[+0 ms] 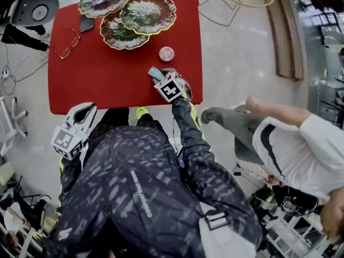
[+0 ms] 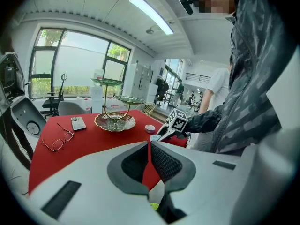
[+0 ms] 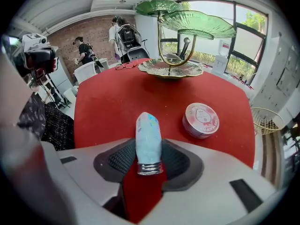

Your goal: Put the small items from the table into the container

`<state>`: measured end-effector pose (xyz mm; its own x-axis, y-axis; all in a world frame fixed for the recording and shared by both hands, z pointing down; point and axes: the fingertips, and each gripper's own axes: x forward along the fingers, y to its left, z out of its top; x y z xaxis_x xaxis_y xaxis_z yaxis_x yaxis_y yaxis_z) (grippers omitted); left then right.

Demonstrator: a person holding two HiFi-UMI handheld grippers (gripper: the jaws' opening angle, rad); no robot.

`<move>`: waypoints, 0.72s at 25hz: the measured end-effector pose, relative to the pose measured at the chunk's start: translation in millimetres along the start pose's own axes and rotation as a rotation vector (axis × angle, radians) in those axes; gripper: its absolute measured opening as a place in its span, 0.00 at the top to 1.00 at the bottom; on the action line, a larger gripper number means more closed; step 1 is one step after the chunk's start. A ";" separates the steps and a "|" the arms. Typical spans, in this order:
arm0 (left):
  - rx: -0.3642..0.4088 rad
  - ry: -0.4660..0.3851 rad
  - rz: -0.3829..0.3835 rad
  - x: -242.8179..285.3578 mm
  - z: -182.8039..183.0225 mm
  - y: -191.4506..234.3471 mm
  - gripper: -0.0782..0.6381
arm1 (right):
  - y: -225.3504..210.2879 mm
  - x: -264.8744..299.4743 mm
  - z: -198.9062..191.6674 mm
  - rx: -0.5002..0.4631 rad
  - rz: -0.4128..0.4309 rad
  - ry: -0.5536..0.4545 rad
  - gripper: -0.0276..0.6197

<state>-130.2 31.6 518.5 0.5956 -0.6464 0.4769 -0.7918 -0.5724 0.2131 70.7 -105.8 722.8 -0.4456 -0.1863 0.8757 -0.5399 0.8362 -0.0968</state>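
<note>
One red table (image 1: 107, 85), left tongs (image 2: 149, 149) clenched, right tongs (image 3: 149, 157) grasping tube (image 3: 148, 136), pale floor (image 1: 236, 52)

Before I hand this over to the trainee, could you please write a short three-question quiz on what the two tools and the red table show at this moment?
1. True or false: the left tool has its jaws wide apart.
2. What is the right tool gripping? A. a spoon B. a pale tube C. a key
3. Fill in: in the right gripper view, the round pink tin lies on the red table to the ___ of the tube, apart from it.
Key: 1 false, they are shut with nothing between them; 2 B; 3 right.
</note>
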 end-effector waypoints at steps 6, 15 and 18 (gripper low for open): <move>0.012 -0.027 -0.003 2.0 9.8 3.9 0.86 | 9.0 -12.9 7.6 0.014 0.010 -0.028 0.68; 0.004 -0.069 -0.005 3.0 11.3 -1.4 0.86 | 20.6 -43.4 29.6 0.007 0.007 -0.077 0.68; 0.002 -0.087 -0.011 5.7 14.3 -4.0 0.86 | 23.9 -54.9 40.2 -0.010 0.011 -0.098 0.68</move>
<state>-121.7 23.0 508.1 0.6138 -0.6816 0.3983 -0.7850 -0.5807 0.2160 53.5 -96.3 653.4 -0.5192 -0.2261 0.8242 -0.5274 0.8436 -0.1008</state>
